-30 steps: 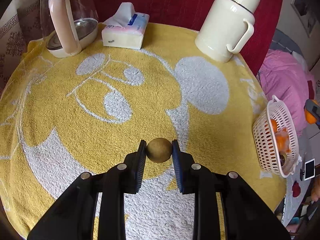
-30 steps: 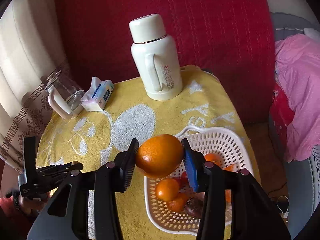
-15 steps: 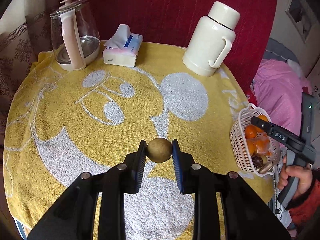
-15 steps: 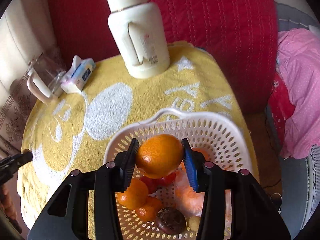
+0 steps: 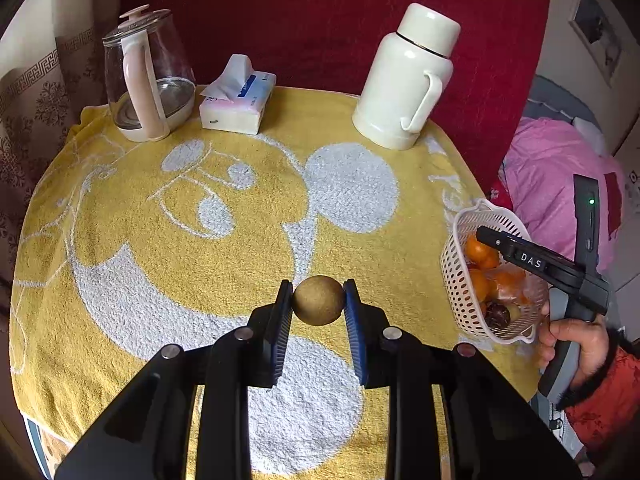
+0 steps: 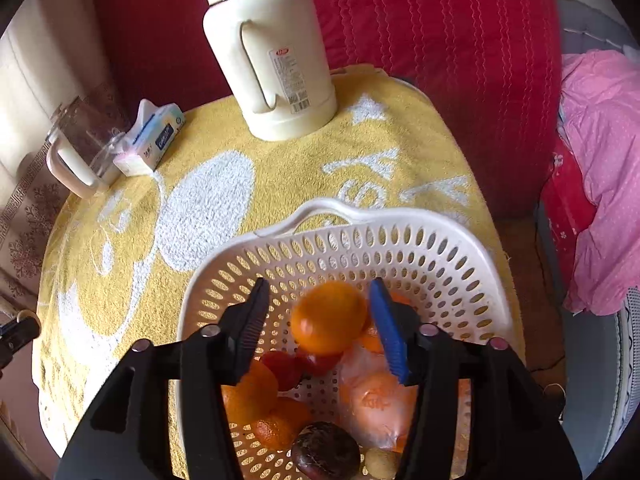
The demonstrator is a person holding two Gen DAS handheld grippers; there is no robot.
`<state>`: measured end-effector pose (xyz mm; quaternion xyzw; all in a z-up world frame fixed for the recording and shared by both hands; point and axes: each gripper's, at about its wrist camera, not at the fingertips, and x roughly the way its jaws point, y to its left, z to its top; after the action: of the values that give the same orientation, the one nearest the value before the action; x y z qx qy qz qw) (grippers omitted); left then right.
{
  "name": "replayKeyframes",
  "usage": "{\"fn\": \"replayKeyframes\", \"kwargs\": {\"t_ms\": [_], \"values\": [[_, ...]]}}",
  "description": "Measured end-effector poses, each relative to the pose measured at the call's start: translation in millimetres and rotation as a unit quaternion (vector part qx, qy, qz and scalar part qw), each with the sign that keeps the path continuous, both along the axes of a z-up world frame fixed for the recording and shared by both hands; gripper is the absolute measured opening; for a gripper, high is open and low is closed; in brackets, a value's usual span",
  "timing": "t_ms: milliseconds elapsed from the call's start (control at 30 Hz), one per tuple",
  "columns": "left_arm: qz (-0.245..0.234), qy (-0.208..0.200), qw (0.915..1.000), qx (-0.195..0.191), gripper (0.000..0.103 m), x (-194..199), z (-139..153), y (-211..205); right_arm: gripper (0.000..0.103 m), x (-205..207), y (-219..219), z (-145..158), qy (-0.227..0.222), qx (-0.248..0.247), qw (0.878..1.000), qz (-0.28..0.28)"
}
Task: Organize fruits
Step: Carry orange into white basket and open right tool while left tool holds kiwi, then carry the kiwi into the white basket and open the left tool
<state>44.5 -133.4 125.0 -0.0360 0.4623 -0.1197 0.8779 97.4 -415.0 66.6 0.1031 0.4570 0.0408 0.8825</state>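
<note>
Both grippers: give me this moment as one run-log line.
left gripper: shut on brown fruit, above towel | right gripper: open over basket | orange: released, blurred

On the tabletop's yellow terry towel (image 5: 240, 240) stand one clear glass kettle with a pink handle (image 5: 146, 76) at the far left corner, one soft pack of tissues (image 5: 239, 102) beside it, one cream vacuum flask with a handle (image 5: 406, 80) at the far edge, and one white perforated plastic basket (image 6: 400, 248) at the right edge. One round brownish-green fruit (image 5: 318, 300) and one loose orange (image 6: 329, 318) are also seen, and two tongs are present.
</note>
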Motion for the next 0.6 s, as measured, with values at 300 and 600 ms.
{"fn": "replayKeyframes", "kwargs": {"t_ms": [300,600], "values": [[-0.052,-0.008,0.9986,-0.006,0.026,0.5,5.6,-55.1,0.058,-32.5,-42.0,35.6,-0.045,0.024,0.998,-0.039],[-0.114,-0.012,0.9933,-0.009,0.026,7.7,2.8,-126.0,0.063,-82.9,-95.0,56.9,-0.066,0.032,0.993,-0.089]]}}
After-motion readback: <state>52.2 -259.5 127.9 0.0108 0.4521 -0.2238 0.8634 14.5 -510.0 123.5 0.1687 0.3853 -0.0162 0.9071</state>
